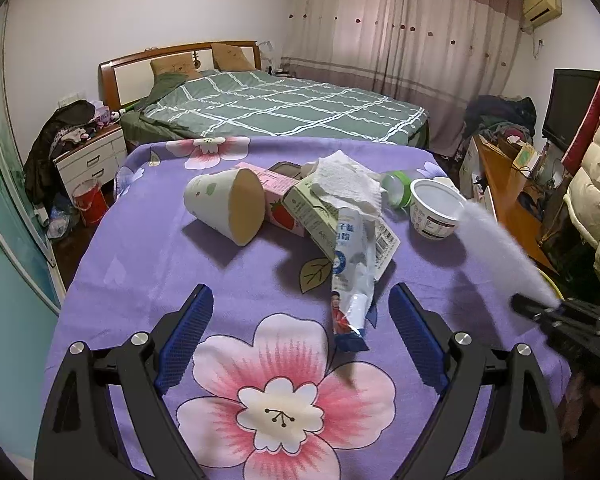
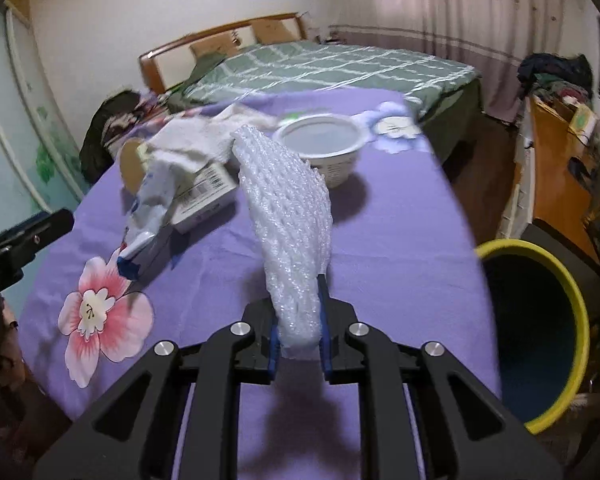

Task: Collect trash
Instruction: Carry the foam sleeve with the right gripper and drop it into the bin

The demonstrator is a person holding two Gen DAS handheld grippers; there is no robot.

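My right gripper [image 2: 298, 320] is shut on a white foam net sleeve [image 2: 290, 216] and holds it above the purple flowered tablecloth [image 2: 380, 240]; the sleeve shows blurred in the left wrist view [image 1: 496, 248]. My left gripper [image 1: 300, 312] is open and empty above the cloth. Ahead of it lies a trash pile: a blue-white wrapper [image 1: 350, 280], a paper cup [image 1: 226, 204] on its side, a strawberry carton [image 1: 280, 204], a green carton [image 1: 312, 212], crumpled tissue [image 1: 346, 182], a green-capped bottle [image 1: 398, 188] and a white yogurt tub [image 1: 436, 208].
A yellow-rimmed bin [image 2: 540, 320] stands on the floor right of the table. A bed [image 1: 276, 104] lies behind the table, a nightstand [image 1: 92, 160] at left, and a cluttered wooden desk [image 1: 508, 196] with a TV at right.
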